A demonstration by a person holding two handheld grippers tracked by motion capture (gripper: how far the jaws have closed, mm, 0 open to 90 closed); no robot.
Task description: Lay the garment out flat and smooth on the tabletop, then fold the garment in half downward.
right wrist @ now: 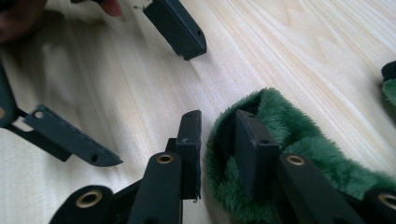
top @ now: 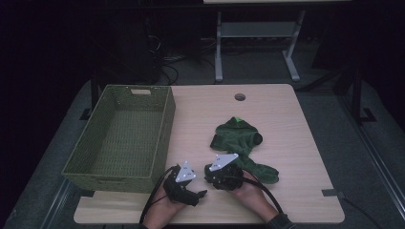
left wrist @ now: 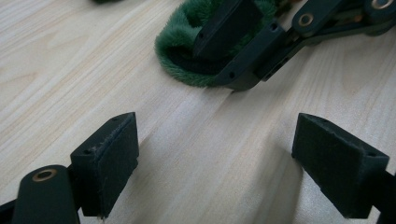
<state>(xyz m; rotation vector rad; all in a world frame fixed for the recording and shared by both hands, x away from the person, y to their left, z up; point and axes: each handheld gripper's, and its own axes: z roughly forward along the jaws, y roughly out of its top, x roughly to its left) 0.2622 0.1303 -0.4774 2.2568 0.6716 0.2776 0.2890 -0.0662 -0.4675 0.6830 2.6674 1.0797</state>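
Note:
A green fleece garment (top: pixel 237 136) lies rumpled right of the table's middle, one sleeve trailing toward the front. At the sleeve's end, my right gripper (top: pixel 212 172) has one jaw inside the cuff and one outside. In the right gripper view the right gripper (right wrist: pixel 218 121) is shut on the furry cuff rim (right wrist: pixel 299 135). The left gripper (top: pixel 199 191) sits just left of it, facing it. In the left gripper view the left gripper (left wrist: pixel 224 158) is open over bare wood, with the cuff (left wrist: pixel 182 51) and right gripper (left wrist: pixel 226 60) beyond.
A green woven basket (top: pixel 110 181), nothing in it, stands along the table's left side, close to my left hand. The wooden table (top: pixel 286 119) has a round cable hole (top: pixel 240 97) at the back. A metal desk frame (top: pixel 218 52) stands on the floor behind.

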